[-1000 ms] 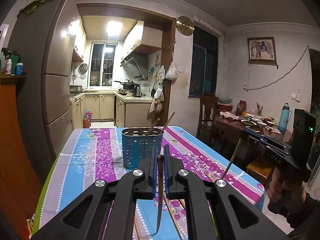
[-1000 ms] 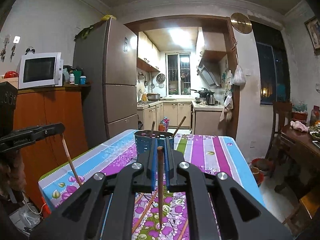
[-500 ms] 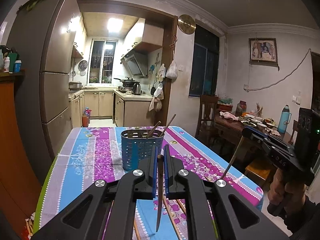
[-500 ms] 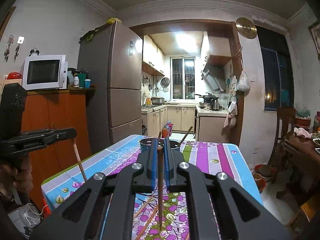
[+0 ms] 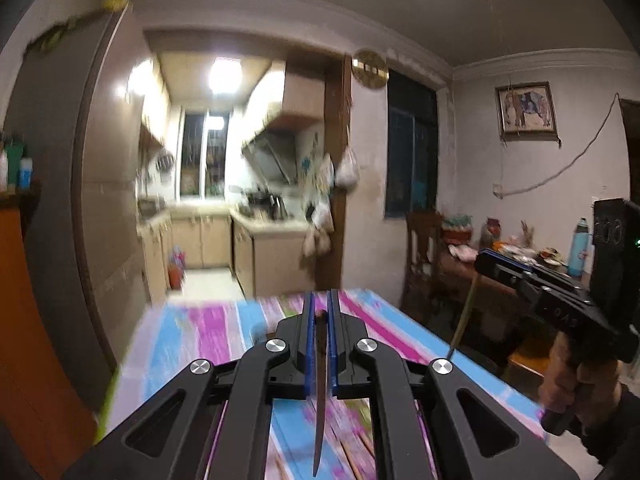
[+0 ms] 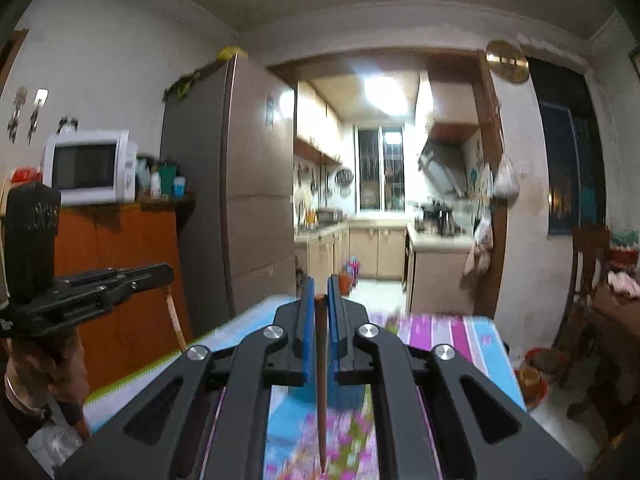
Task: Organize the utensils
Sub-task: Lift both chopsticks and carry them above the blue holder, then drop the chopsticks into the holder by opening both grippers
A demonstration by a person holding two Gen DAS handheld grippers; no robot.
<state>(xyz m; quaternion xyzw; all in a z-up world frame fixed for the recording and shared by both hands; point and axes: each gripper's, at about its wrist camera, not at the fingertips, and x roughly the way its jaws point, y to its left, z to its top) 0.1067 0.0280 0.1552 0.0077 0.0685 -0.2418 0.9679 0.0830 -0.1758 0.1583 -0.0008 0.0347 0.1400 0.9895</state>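
Room dim, dusky. Bright white ceiling light in far kitchen (image 5: 225,76) blows out, glare on tall grey-brown fridge door (image 6: 256,168). Motion blur smears striped purple-blue tablecloth (image 5: 192,336) and kitchen cabinets. Black gripper frames near lens stay sharp. Fisheye bends walls, corners vignette black.

Microwave (image 6: 90,166) left of fridge (image 6: 228,184)

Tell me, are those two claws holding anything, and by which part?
Yes. Each claw, left and right, is shut on one chopstick, pinched near its thick top end, thin tip hanging down.
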